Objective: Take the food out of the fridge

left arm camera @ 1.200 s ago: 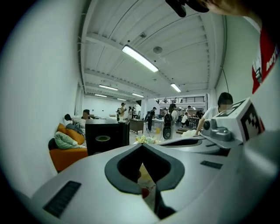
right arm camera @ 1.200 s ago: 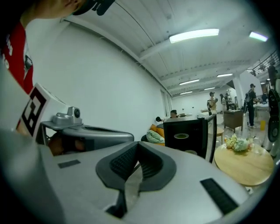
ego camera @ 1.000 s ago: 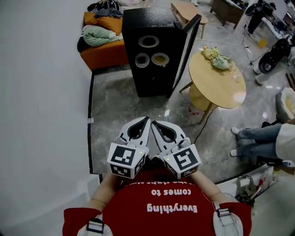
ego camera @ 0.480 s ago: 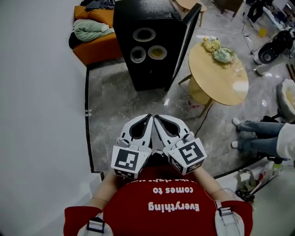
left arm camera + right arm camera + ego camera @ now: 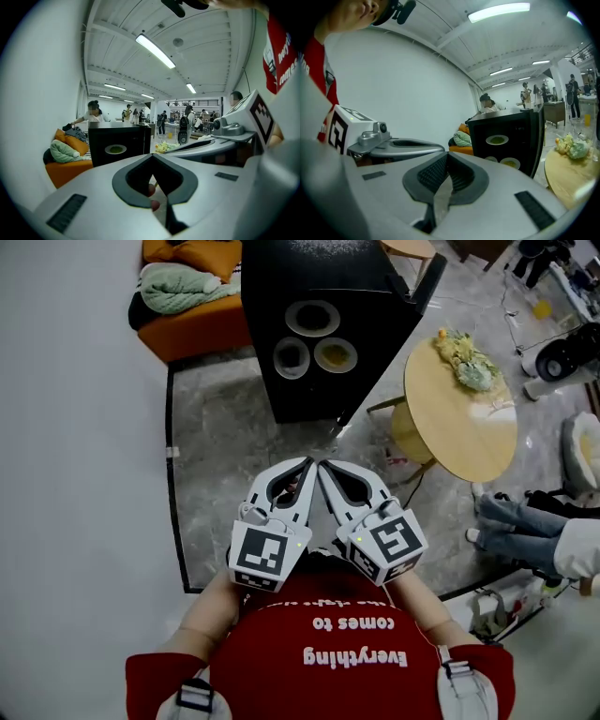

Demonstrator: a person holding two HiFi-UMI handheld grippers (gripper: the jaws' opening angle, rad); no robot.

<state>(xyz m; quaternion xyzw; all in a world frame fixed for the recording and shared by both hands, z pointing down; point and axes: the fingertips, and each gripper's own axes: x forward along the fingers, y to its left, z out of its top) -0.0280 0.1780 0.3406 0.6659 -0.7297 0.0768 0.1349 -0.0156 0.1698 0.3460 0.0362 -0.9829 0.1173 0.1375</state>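
Observation:
A black fridge (image 5: 309, 324) stands ahead on the floor with its door (image 5: 417, 292) swung open to the right. Inside lie three plates of food: one on top (image 5: 312, 318), two lower down (image 5: 292, 356) (image 5: 336, 354). The left gripper view shows the fridge (image 5: 117, 145) and one green-filled plate (image 5: 115, 149). In the right gripper view the plates (image 5: 497, 139) (image 5: 511, 162) are visible. My left gripper (image 5: 305, 465) and right gripper (image 5: 324, 468) are held side by side at my chest, both shut and empty, pointing at the fridge and well short of it.
A round wooden table (image 5: 459, 418) with a greenish bunch (image 5: 466, 360) stands right of the fridge door. An orange sofa with clothes (image 5: 187, 287) sits to the fridge's left. A white wall runs along the left. A person's legs (image 5: 520, 521) are at the right.
Both grippers, still together and shut, have come closer to the fridge, which now shows larger and nearer in the head view. The table has shifted right in the picture.

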